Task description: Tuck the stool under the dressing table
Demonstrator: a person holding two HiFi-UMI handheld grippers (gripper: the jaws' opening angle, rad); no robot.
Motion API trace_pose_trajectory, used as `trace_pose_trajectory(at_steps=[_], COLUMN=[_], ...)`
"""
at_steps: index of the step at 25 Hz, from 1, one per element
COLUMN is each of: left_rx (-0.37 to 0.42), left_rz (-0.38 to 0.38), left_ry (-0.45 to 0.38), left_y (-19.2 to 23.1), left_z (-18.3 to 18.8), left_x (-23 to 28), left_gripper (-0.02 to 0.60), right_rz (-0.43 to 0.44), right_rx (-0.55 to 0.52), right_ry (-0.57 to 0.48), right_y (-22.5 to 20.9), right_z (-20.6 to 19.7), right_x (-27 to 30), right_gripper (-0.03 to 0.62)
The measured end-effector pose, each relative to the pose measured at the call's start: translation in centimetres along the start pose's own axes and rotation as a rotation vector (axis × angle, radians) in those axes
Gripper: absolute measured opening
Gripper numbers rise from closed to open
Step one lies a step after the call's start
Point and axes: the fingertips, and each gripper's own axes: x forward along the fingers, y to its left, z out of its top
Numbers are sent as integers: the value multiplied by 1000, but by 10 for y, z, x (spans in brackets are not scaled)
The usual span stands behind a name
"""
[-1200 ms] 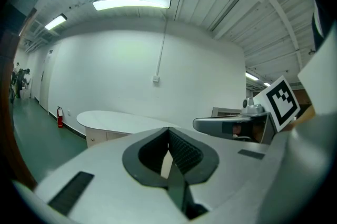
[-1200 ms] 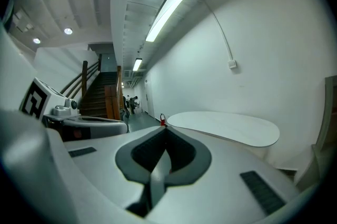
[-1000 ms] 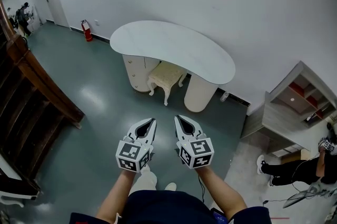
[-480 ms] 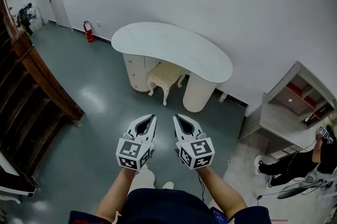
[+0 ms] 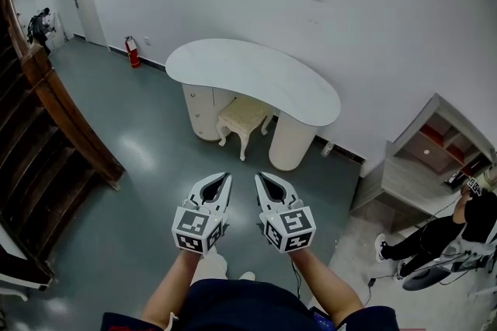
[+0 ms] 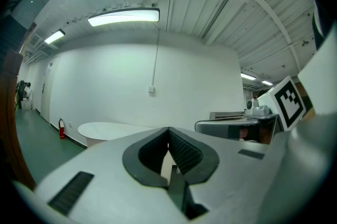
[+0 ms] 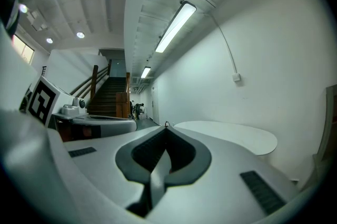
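The dressing table (image 5: 256,81) has a smooth, white, kidney-shaped top on two rounded cream pedestals and stands against the white wall. The stool (image 5: 243,113) is cream, with a square padded seat and curved carved legs. It stands between the pedestals, its back part under the top and its front part out on the glossy grey-green floor (image 5: 147,166). The left gripper (image 5: 224,180) and the right gripper (image 5: 262,180) hang side by side, well apart from the stool. Both have their ribbed black jaws pressed together with nothing between them.
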Motion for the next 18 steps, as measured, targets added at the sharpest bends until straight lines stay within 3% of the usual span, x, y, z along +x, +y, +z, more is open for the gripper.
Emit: trace_pose_trajectory(at_steps=[18], left_rx=[34], left_rz=[14], left_ry=[-9], left_y=[0], left_z=[11], left_x=[-3], left_gripper=[12], right_rz=[-6], right_rx=[-14], right_ry=[-26], right_y=[-1], right_z=[7], right_x=[-9], right_gripper=[9])
